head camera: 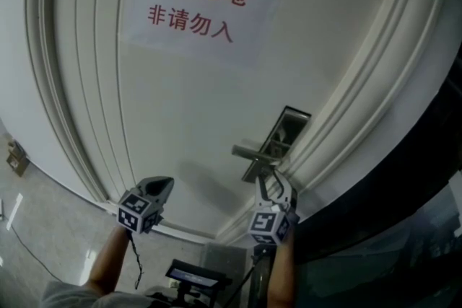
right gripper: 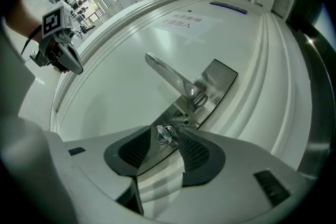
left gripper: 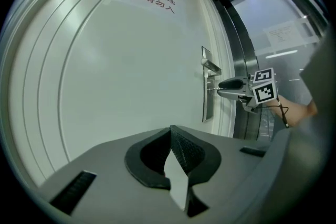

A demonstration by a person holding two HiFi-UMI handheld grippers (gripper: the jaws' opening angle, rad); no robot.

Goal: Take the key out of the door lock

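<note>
White door [head camera: 180,97]: the key [right gripper: 166,134] sits in its lock plate [right gripper: 212,86] between the right gripper's [right gripper: 165,139] wide-open jaws.

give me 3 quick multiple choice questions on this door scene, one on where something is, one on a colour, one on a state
1. Where is the key?
A) on the floor
B) in the lock plate, just below the lever handle
C) hanging on the lever

2. What colour are the characters on the paper sign?
A) black
B) blue
C) red

3. How is the right gripper?
A) open, with the key between its jaws
B) shut on the key
C) shut on the lever handle

Answers:
1 B, the right gripper view shows the key sticking out of the plate under the lever.
2 C, the head view shows red print on white paper.
3 A, its jaws stand apart and do not press the key.
</note>
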